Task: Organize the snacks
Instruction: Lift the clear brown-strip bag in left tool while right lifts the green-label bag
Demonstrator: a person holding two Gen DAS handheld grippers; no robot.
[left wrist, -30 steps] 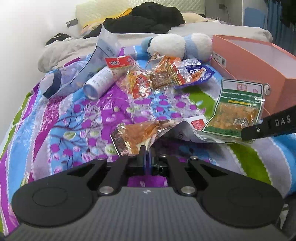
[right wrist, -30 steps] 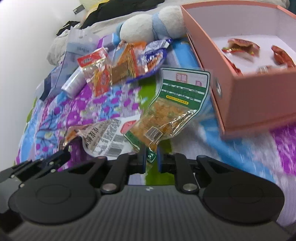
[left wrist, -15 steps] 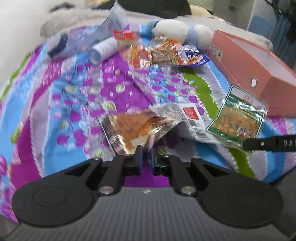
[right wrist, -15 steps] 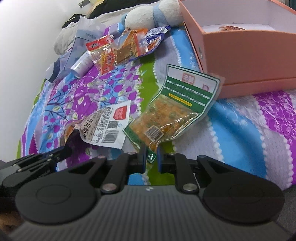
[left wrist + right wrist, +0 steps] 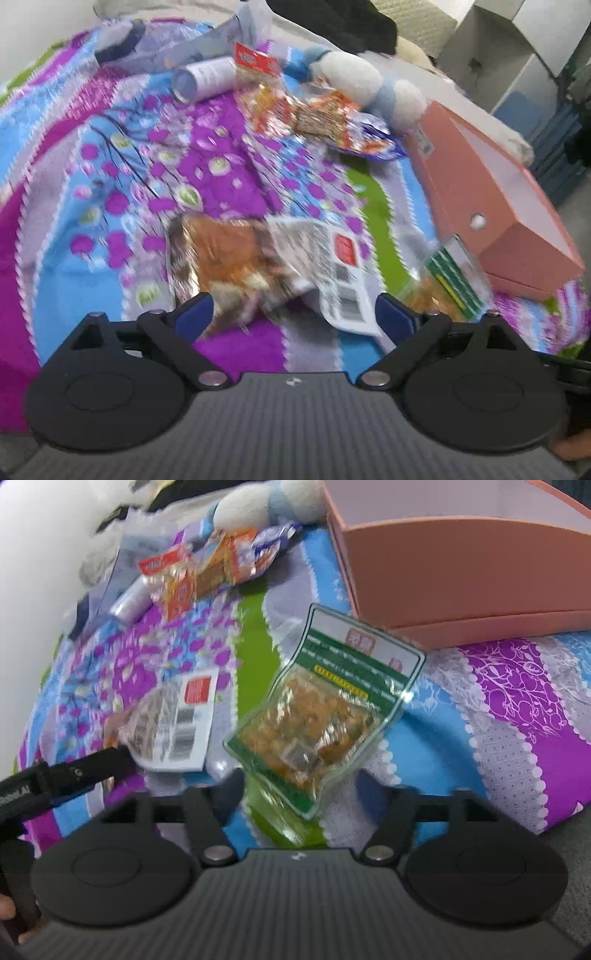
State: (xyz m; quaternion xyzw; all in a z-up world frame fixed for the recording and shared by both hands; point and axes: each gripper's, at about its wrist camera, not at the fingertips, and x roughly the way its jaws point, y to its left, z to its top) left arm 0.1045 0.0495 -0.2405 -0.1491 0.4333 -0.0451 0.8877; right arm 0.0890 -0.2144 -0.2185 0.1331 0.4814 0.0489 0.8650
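My left gripper (image 5: pixel 293 314) is open; an orange snack packet with a white barcode label (image 5: pixel 258 258) lies on the bedspread between its fingers. My right gripper (image 5: pixel 303 790) is open; a green-labelled snack packet (image 5: pixel 325 716) lies loose just in front of it. The pink box (image 5: pixel 498 206) stands at the right, also in the right wrist view (image 5: pixel 461 576). The orange packet shows left in the right view (image 5: pixel 173 716), the green packet right in the left view (image 5: pixel 450 284).
A pile of small snack packets (image 5: pixel 314 110), a white can (image 5: pixel 203 79), a clear bag (image 5: pixel 177 48) and a plush toy (image 5: pixel 369 81) lie at the far side of the patterned bedspread (image 5: pixel 110 184). The left gripper's arm (image 5: pixel 55 775) shows at the right view's left edge.
Both grippers opened and let go of their packets, which now lie on the bedspread. Both views have pulled back and lowered toward the bed's front edge.
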